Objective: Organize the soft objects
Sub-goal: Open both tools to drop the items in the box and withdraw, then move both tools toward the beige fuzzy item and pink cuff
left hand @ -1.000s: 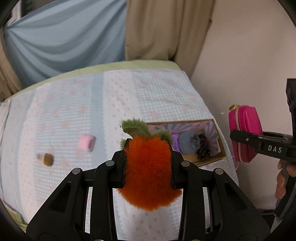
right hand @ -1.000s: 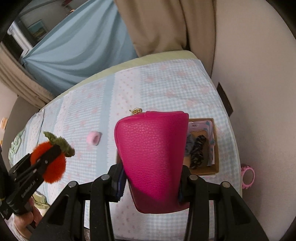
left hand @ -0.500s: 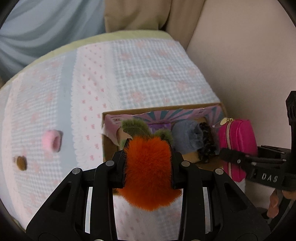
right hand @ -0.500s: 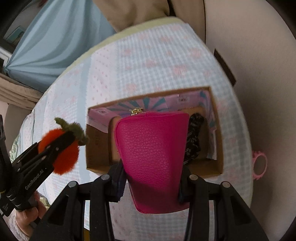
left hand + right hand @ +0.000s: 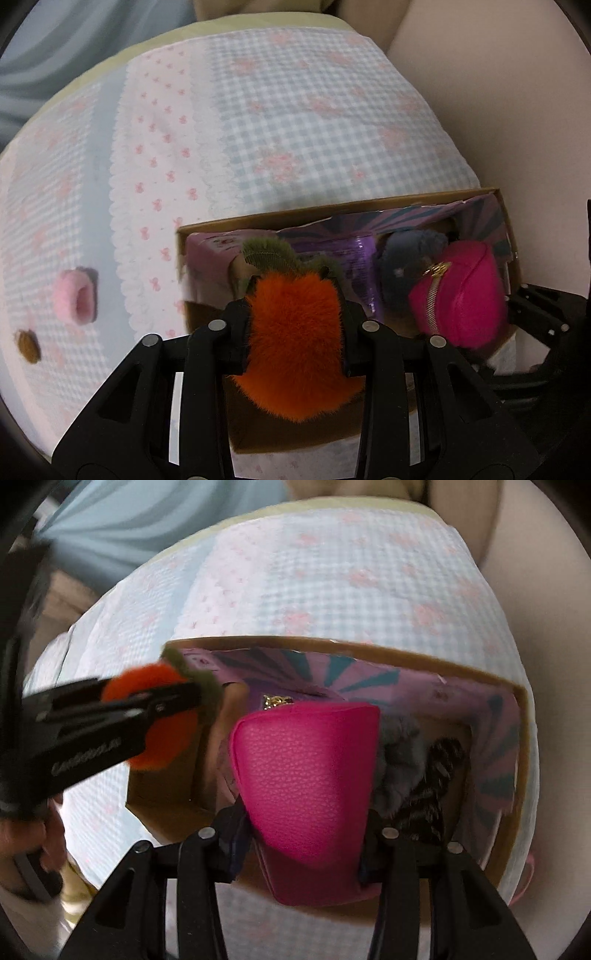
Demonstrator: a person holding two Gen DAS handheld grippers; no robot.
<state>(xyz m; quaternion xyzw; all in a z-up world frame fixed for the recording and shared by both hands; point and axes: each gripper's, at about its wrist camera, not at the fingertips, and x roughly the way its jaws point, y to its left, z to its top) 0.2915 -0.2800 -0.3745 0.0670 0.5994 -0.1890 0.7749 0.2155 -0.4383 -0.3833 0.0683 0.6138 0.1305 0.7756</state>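
Both grippers are over the cardboard box (image 5: pixel 369 210), pointing steeply down into it, each with a soft item between its fingers and both sets of jaws opening right now

Left gripper (image 5: pixel 295 325): the orange fuzzy plush (image 5: pixel 295 343) with the green leafy top sits between the pads, fur still touching both sides. Long axis runs along the fingers, leaf end pointing down into the box. It hangs over the box's left part, just inside the near wall, so the drop target is straight below, not off to a side

Right gripper (image 5: pixel 306 812): the pink pouch (image 5: pixel 306 768) stands between the pads, long axis along the fingers, zipper pull at the far end. It sits over the middle of the box, just beside the grey furry item (image 5: pixel 399 760) and the dark braided piece (image 5: pixel 436 775) on its right. In the left view the pouch looks to be partly inside the box already, against the grey item

Key relation: the two loads sit side by side across the box's long axis, plush left, pouch right, apart from each other. Each release looks to be a plain vertical drop with no crossing

Still out on the bedspread (image 5: pixel 295 110), well left of the box: pink ring scrunchie (image 5: pixel 74 302) and small brown item (image 5: pixel 27 347). Left hand is nearer to both
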